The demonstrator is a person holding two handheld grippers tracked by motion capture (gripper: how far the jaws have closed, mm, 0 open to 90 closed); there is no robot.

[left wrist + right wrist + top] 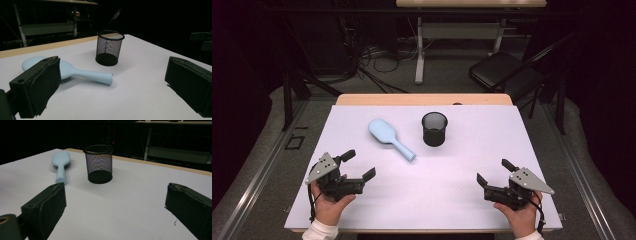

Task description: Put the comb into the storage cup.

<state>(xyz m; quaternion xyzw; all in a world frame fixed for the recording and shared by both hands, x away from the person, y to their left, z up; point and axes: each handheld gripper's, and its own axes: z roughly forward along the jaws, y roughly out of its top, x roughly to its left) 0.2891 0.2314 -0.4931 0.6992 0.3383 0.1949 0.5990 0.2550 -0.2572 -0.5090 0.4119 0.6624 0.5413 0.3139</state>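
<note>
While both hands sit low at the near edge of the white table, the landmark to go by is the black mesh cup, standing upright toward the far middle of the table.

Starting far left of the cup and well nearer the person: the left gripper is held in the left hand, grey three-cornered plate on top. Its jaws are spread wide apart with nothing between them, aimed roughly toward the cup. From the left gripper view, the two black jaws frame the scene with bare tabletop in the gap.

Next over, just left of the cup but not touching it, is a light blue hairbrush. It lies flat, bristles down as far as I can tell from the left gripper view, where a bit of bristle peeks out under the head. The head sits farther from the cup, and the handle end angles toward the person and a little toward the cup's side.

Then the cup itself, open top up; through the mesh I can't make out anything inside.

Far right of the cup and again nearer the person: the right gripper in the right hand, jaws also wide apart and gripping nothing, pointed back toward the cup.
</note>
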